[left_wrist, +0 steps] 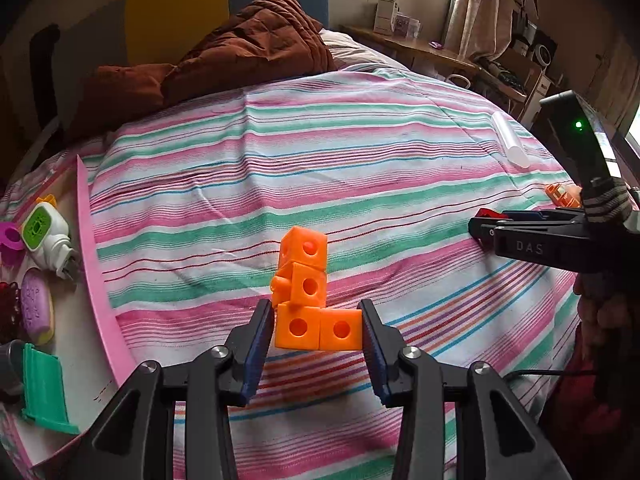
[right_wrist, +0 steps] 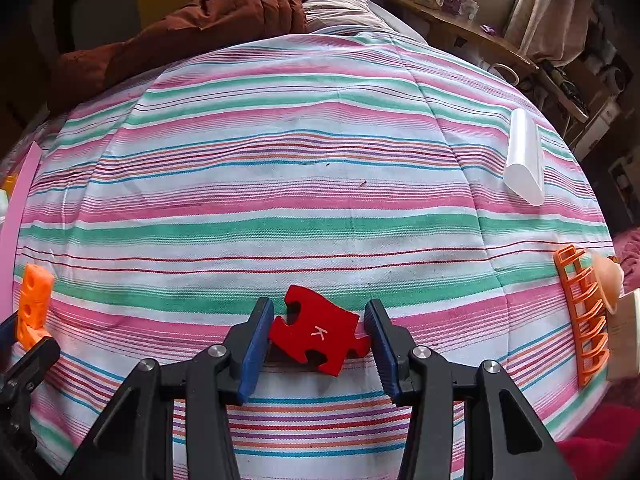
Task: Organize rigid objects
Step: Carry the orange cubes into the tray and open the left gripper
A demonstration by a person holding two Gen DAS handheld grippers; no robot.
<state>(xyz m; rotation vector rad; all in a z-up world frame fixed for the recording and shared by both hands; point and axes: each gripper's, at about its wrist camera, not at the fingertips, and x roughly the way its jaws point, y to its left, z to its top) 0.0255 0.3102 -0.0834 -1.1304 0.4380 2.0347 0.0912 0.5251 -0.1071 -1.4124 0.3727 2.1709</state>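
My left gripper (left_wrist: 319, 310) is shut on an orange block cluster (left_wrist: 308, 300) of several linked cubes, pinching its two bottom cubes above the striped bedspread (left_wrist: 320, 152). The same cluster (right_wrist: 34, 304) shows at the far left of the right wrist view. My right gripper (right_wrist: 319, 312) is shut on a red puzzle piece (right_wrist: 318, 332) marked K, just over the bedspread (right_wrist: 320, 200). The right gripper (left_wrist: 500, 232) also appears at the right edge of the left wrist view, its jaws side-on.
A pink-edged tray (left_wrist: 96, 280) at the left holds a green and white plug-in device (left_wrist: 42, 236), a purple soap-like bar (left_wrist: 36, 306) and a green plastic piece (left_wrist: 44, 394). A white tube (right_wrist: 524, 160) and an orange rack (right_wrist: 584, 312) lie at the right. A brown quilt (left_wrist: 224, 48) lies behind.
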